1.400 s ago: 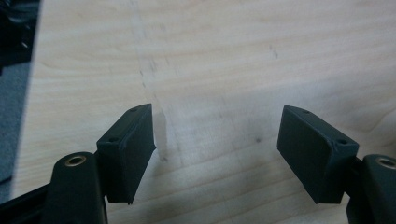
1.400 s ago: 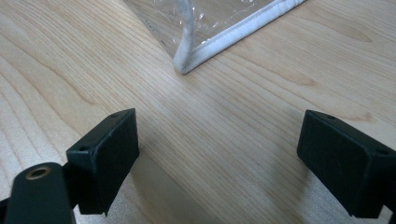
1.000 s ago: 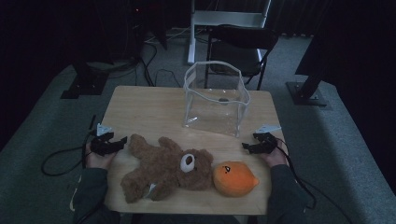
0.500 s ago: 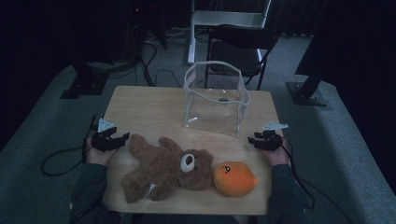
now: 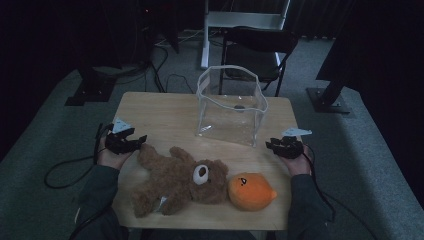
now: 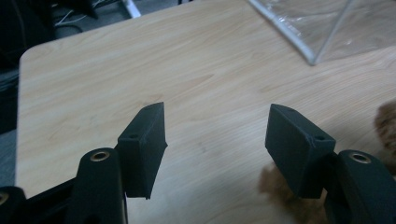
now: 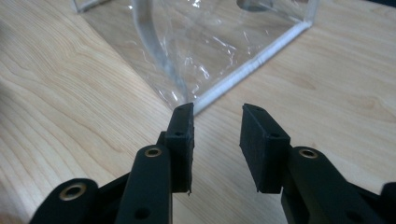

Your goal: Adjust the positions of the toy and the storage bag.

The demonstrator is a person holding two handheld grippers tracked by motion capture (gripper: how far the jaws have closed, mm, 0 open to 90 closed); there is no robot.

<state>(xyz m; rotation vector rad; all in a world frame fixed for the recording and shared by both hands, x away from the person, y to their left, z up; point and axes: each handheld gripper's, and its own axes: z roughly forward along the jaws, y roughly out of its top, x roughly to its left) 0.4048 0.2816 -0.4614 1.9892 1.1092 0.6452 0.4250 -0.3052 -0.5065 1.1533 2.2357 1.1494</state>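
A brown teddy bear lies on its back at the table's front, with an orange plush toy touching its right side. Behind them stands a clear plastic bag, mouth up. My left gripper hovers at the table's left edge, just left of the bear's arm; its jaws have just been closing a little, stand wide apart and hold nothing. In the left gripper view brown fur shows at the right. My right gripper hangs near the bag's front right corner; its jaws have just been closing, with a gap left and nothing between.
The wooden table is small, with its edges close to both hands. A dark chair and a white stand are behind it. Black cables trail on the grey floor at the left and right.
Both grippers have risen slightly off the table. The right gripper's jaws have narrowed from wide apart to a small gap. The bear, the orange toy and the bag have not moved.
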